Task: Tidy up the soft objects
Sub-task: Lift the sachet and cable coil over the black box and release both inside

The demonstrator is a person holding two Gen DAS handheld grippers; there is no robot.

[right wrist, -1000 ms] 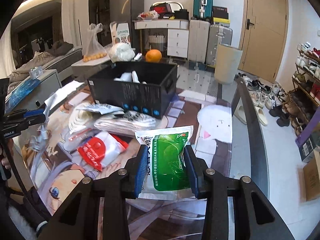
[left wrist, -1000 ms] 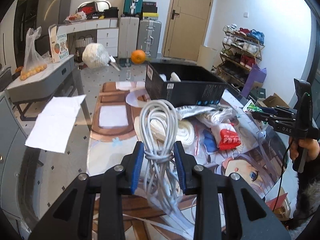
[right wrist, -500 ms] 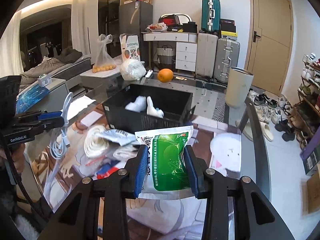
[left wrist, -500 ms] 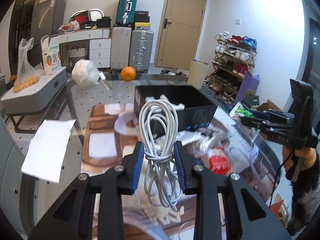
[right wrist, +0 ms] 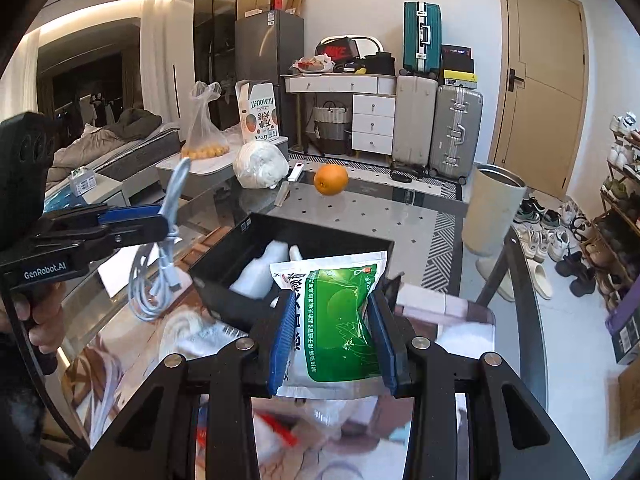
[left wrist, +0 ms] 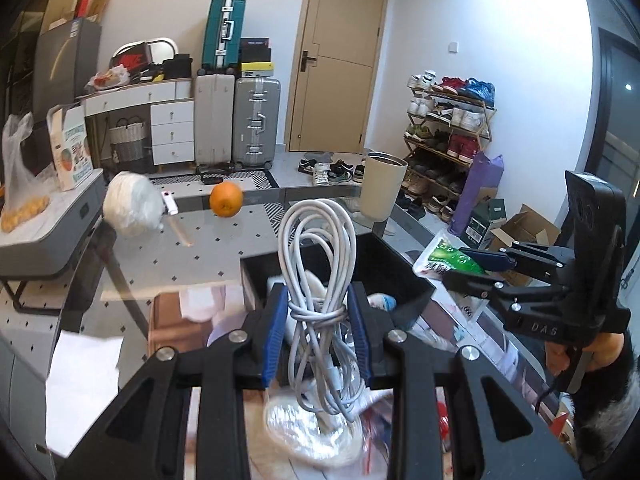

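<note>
Cable (left wrist: 320, 300) connector visible only from right wrist.

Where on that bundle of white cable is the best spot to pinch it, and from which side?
At its wrapped waist, where turns of cord bind the loops of the cable into one narrow neck. Come at it from the side, one pad on each flank, as the left gripper does now. A grip on the loose loops above or below would probably slip.

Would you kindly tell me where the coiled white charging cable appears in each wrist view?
Left wrist: coiled white charging cable, centre, pinched between the blue-padded fingers.
Right wrist: same cable, left edge, dangling from the other gripper.
Shared landmark: the orange on the glass table behind the black bin.
</note>
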